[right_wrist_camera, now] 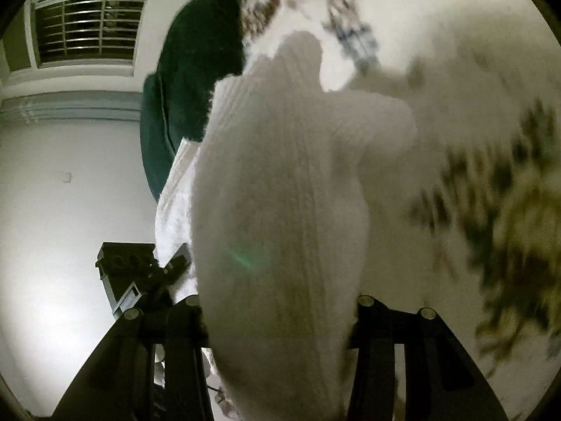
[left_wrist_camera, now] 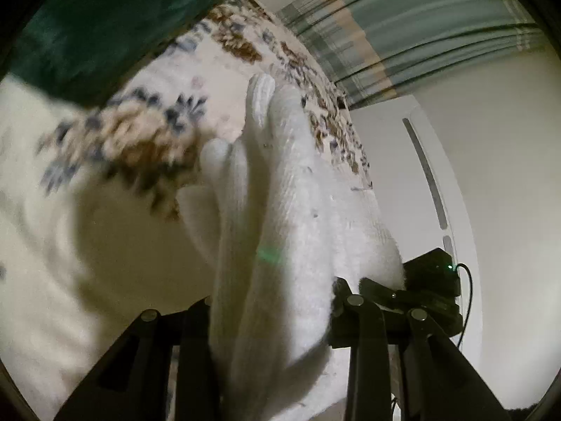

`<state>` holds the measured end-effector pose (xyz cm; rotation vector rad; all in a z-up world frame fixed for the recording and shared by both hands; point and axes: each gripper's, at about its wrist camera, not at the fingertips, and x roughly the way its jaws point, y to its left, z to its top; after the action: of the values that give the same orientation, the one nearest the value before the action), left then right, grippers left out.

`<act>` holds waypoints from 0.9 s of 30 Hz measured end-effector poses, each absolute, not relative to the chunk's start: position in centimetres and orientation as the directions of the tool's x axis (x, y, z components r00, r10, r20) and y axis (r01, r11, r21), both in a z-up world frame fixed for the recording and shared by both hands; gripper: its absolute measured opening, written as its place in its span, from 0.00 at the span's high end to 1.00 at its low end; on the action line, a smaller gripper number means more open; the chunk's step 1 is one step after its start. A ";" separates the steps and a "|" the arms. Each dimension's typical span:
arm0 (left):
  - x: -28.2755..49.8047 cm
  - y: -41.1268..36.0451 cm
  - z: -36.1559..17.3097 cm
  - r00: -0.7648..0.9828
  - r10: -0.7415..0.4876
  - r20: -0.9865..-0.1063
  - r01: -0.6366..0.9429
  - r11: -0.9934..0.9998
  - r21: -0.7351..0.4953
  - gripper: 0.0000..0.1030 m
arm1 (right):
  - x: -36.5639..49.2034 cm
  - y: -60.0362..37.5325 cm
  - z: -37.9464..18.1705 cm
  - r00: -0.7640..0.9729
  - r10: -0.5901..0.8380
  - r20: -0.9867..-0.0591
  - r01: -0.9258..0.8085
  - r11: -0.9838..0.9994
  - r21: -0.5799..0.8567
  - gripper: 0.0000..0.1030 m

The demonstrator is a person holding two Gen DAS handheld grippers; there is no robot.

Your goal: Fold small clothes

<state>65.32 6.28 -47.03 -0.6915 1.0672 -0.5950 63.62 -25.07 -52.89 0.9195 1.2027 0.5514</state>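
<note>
— What have your claws got?

— My left gripper [left_wrist_camera: 277,319] is clamped on a white knitted sock [left_wrist_camera: 280,210], which fills the gap between its arms. My right gripper [right_wrist_camera: 280,319] is pinched on the same sock [right_wrist_camera: 280,193], just beside the left.

— Where is the sock?

— Over the floral blanket [left_wrist_camera: 140,133], near a dark green cushion [right_wrist_camera: 189,80].

Home bedroom: white fleecy bedspread with brown-and-blue floral print [left_wrist_camera: 147,140], dark green plush pillow [left_wrist_camera: 105,24], teal-and-beige striped curtain [left_wrist_camera: 403,24], white panelled door [left_wrist_camera: 431,182], barred window with white frame [right_wrist_camera: 87,24], plain white walls [right_wrist_camera: 63,175].
</note>
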 end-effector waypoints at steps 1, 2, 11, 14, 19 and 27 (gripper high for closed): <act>66.8 5.9 -47.3 0.370 -0.724 -0.582 0.112 0.657 -0.746 0.72 | 64.8 -25.0 -52.8 0.304 0.781 -0.546 0.097 0.545 0.833 0.54; 68.0 5.5 -47.6 0.368 -0.720 -0.588 0.115 0.663 -0.739 0.72 | 66.3 -25.1 -52.8 0.309 0.776 -0.550 0.090 0.552 0.829 0.54; 73.9 3.8 -54.7 0.285 -0.666 -0.690 0.081 0.734 -0.675 0.71 | 74.3 -25.2 -58.4 0.263 0.732 -0.628 0.143 0.614 0.776 0.54; 73.7 3.7 -55.6 0.271 -0.643 -0.716 0.064 0.754 -0.654 0.69 | 75.4 -24.4 -60.1 0.228 0.724 -0.651 0.151 0.634 0.758 0.54; 72.9 2.8 -54.6 0.267 -0.540 -0.798 0.063 0.836 -0.544 0.61 | 77.3 -23.2 -60.4 0.149 0.622 -0.768 0.152 0.753 0.640 0.30; 69.1 -0.1 -50.6 0.408 -0.155 -0.900 0.073 0.988 -0.137 0.26 | 73.3 -20.2 -54.6 0.257 0.062 -0.964 0.110 0.990 0.093 0.00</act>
<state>69.10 -0.13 -50.59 -0.0797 1.1414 -0.1440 73.35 -20.24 -54.64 0.1519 1.3118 -0.0332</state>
